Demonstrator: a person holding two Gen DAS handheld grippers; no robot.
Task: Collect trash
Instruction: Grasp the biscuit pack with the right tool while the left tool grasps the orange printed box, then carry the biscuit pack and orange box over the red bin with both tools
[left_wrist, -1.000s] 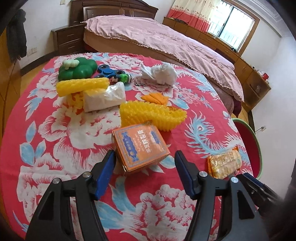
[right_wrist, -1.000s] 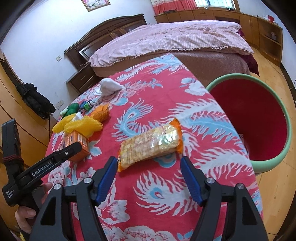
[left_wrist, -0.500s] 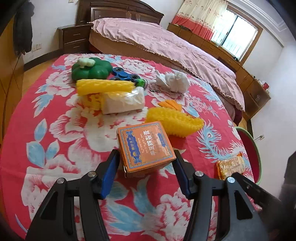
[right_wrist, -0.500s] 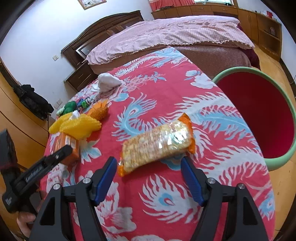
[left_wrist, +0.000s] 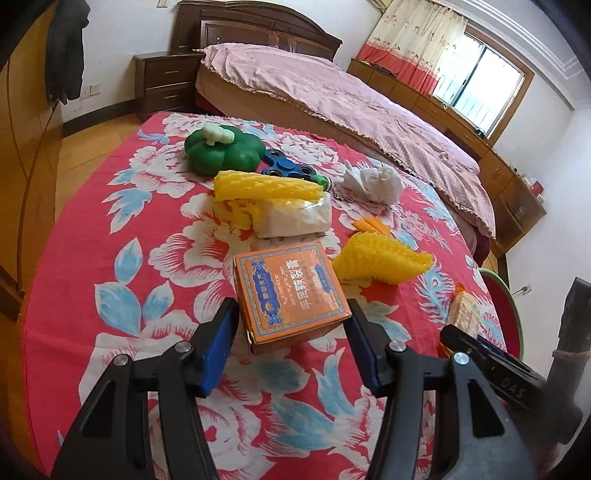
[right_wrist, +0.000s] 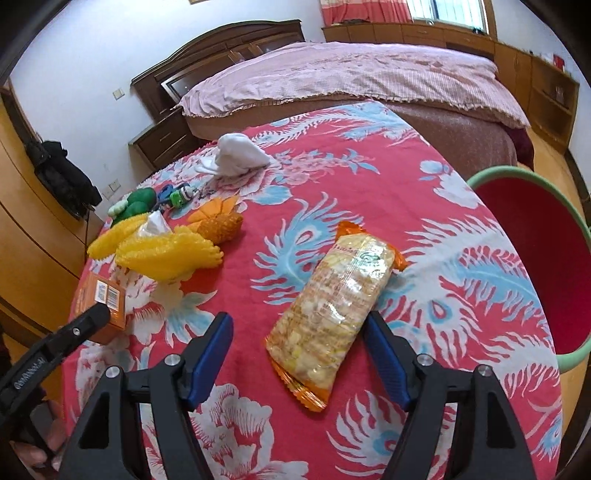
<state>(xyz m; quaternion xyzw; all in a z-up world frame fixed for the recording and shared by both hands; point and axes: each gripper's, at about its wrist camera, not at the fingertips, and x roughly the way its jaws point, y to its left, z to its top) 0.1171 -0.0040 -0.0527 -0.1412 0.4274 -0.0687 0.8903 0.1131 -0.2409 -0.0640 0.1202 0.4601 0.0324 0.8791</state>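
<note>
An orange cardboard box (left_wrist: 290, 290) lies on the red floral tablecloth (left_wrist: 110, 258). My left gripper (left_wrist: 290, 336) is open, its blue pads on either side of the box's near end, close to its sides. The box also shows in the right wrist view (right_wrist: 99, 302). A clear and orange snack packet (right_wrist: 336, 302) lies on the cloth; my right gripper (right_wrist: 299, 350) is open around its near end. A red bin with a green rim (right_wrist: 535, 251) stands beside the table on the right.
On the cloth lie yellow foam nets (left_wrist: 380, 258) (left_wrist: 266, 186), a white tissue pack (left_wrist: 295, 218), a green toy (left_wrist: 221, 153), a blue spinner (left_wrist: 288, 170) and a crumpled white tissue (left_wrist: 373, 182). A bed (left_wrist: 332, 96) stands behind the table.
My left gripper moved forward until its pads flank the orange box. My right gripper moved forward over the near end of the snack packet. Both stayed open.
</note>
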